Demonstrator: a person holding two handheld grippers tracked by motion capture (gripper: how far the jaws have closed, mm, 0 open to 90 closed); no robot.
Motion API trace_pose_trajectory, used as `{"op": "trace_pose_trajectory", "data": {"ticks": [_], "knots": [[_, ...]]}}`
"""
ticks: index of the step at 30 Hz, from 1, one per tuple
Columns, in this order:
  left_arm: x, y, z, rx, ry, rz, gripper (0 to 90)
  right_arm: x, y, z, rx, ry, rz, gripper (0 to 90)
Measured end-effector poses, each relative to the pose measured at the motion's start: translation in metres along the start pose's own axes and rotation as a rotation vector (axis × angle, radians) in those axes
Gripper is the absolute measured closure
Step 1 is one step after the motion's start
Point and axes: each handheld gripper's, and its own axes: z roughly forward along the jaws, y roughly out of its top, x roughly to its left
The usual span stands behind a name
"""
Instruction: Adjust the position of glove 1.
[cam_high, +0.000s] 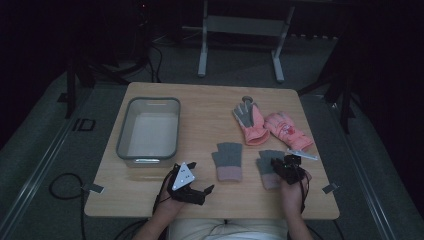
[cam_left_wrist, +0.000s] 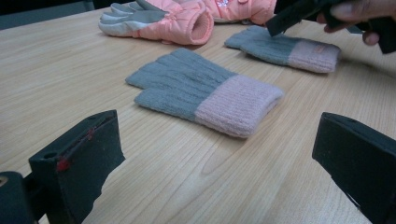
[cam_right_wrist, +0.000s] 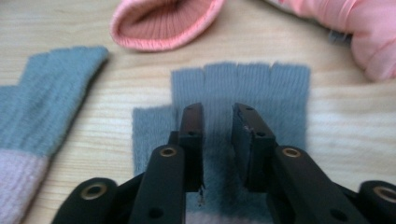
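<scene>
R claw (cam_right_wrist: 218, 122) sits over the right grey knit glove (cam_right_wrist: 243, 88), jaws slightly apart w/ glove fabric between, not pinching. L claw (cam_left_wrist: 219, 154) spread wide, nothing in it, near the 2nd grey glove (cam_left_wrist: 205, 93), which lies left of the right grey glove on worktop (cam_high: 210, 107). Pink ski gloves (cam_high: 250, 122) behind it; grey bin (cam_high: 148, 129) far left of it.

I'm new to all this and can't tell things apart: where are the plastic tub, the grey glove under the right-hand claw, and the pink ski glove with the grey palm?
plastic tub (cam_high: 121, 131): high view, left wall.
grey glove (cam_right_wrist: 285, 88): right gripper view, finger part.
pink ski glove (cam_left_wrist: 180, 23): left gripper view, padded wrist.
</scene>
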Motion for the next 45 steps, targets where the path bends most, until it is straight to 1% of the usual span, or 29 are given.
{"op": "trace_pose_trajectory", "data": {"ticks": [1, 3, 4, 5, 6, 7, 8, 9, 10, 11, 12, 13, 14, 15, 17, 18, 19, 21, 23, 26, 28, 33, 34, 37, 38, 40, 42, 44, 45], "knots": [[0.000, 0.000, 0.000, 0.001, -0.001, 0.000, 1.1, -0.004, 0.006, -0.004, 0.002, 0.032, -0.017, 70.9], [0.000, 0.000, 0.000, 0.000, 0.000, 0.000, 1.1, -0.008, 0.011, -0.008, -0.004, 0.038, -0.067, 69.7], [0.000, 0.000, 0.000, 0.000, 0.000, 0.000, 1.1, -0.010, 0.014, -0.009, 0.000, 0.063, -0.093, 67.5], [0.000, 0.000, 0.000, 0.001, 0.001, 0.000, 1.1, -0.012, 0.017, -0.011, 0.005, 0.075, -0.127, 66.8], [0.000, 0.000, 0.000, 0.001, 0.000, -0.002, 1.1, -0.014, 0.020, -0.013, 0.005, 0.063, -0.156, 66.8], [0.000, 0.000, 0.000, 0.001, 0.000, -0.002, 1.1, -0.014, 0.020, -0.013, 0.005, 0.063, -0.156, 66.8], [0.001, 0.000, 0.000, -0.004, -0.002, -0.007, 1.1, -0.020, 0.025, -0.015, 0.031, 0.128, -0.199, 65.2], [0.001, 0.000, 0.000, -0.004, -0.002, -0.007, 1.1, -0.022, 0.027, -0.016, 0.039, 0.142, -0.229, 65.0], [0.001, 0.000, 0.000, -0.005, -0.003, -0.011, 1.1, -0.024, 0.027, -0.016, 0.047, 0.131, -0.267, 65.0], [0.001, 0.000, 0.000, -0.005, -0.002, -0.008, 1.1, -0.026, 0.028, -0.016, 0.064, 0.151, -0.297, 65.0], [0.000, 0.000, 0.000, -0.004, -0.001, -0.004, 1.1, -0.028, 0.027, -0.015, 0.075, 0.187, -0.311, 64.8], [0.000, 0.000, 0.000, -0.004, -0.001, -0.004, 1.1, -0.028, 0.027, -0.015, 0.075, 0.187, -0.311, 64.8], [0.000, 0.000, 0.000, -0.004, -0.001, -0.004, 1.1, -0.029, 0.026, -0.014, 0.080, 0.187, -0.337, 64.8], [0.000, 0.000, 0.000, -0.001, 0.000, 0.002, 1.1, -0.032, 0.024, -0.012, 0.101, 0.186, -0.377, 64.6], [0.000, 0.000, 0.000, -0.001, -0.001, 0.001, 1.1, -0.034, 0.023, -0.012, 0.107, 0.193, -0.370, 64.1], [0.000, 0.000, 0.000, -0.002, 0.001, -0.002, 1.1, -0.033, 0.022, -0.012, 0.111, 0.192, -0.394, 63.1], [0.000, 0.000, 0.000, -0.004, 0.002, 0.000, 1.0, -0.033, 0.021, -0.011, 0.113, 0.197, -0.403, 63.1], [0.000, 0.000, 0.000, -0.001, 0.003, 0.001, 1.1, -0.034, 0.018, -0.008, 0.123, 0.228, -0.372, 63.1], [0.000, 0.000, 0.000, -0.003, 0.006, 0.004, 1.1, -0.033, 0.014, -0.004, 0.136, 0.213, -0.386, 63.1], [0.000, 0.000, 0.000, -0.003, 0.004, 0.000, 1.1, -0.035, 0.010, -0.001, 0.146, 0.215, -0.375, 62.5], [0.000, 0.000, 0.000, -0.002, 0.001, 0.000, 1.1, -0.035, 0.007, 0.003, 0.173, 0.213, -0.379, 61.0], [0.000, 0.000, 0.000, -0.004, 0.001, -0.001, 1.1, -0.033, 0.006, 0.003, 0.169, 0.194, -0.383, 65.2], [0.000, 0.000, 0.000, -0.003, 0.002, 0.001, 1.1, -0.029, 0.004, 0.003, 0.156, 0.158, -0.395, 72.9], [0.000, 0.000, 0.000, -0.004, 0.002, 0.000, 1.1, -0.024, 0.002, 0.003, 0.144, 0.129, -0.390, 83.3], [0.000, 0.000, 0.000, -0.003, 0.002, 0.000, 1.1, -0.023, 0.003, 0.002, 0.148, 0.128, -0.376, 84.6], [0.000, 0.000, 0.000, -0.005, 0.003, -0.002, 1.1, -0.021, 0.008, -0.002, 0.158, 0.146, -0.318, 85.6], [0.000, 0.000, 0.000, -0.004, 0.002, -0.001, 1.1, -0.013, 0.015, -0.011, 0.131, 0.143, -0.329, 85.9], [0.000, 0.000, 0.000, -0.004, 0.002, 0.000, 1.1, -0.003, 0.024, -0.020, 0.101, 0.179, -0.317, 86.0], [0.000, 0.000, 0.000, -0.005, 0.001, 0.001, 1.1, 0.002, 0.028, -0.025, 0.084, 0.185, -0.319, 86.0]]}}
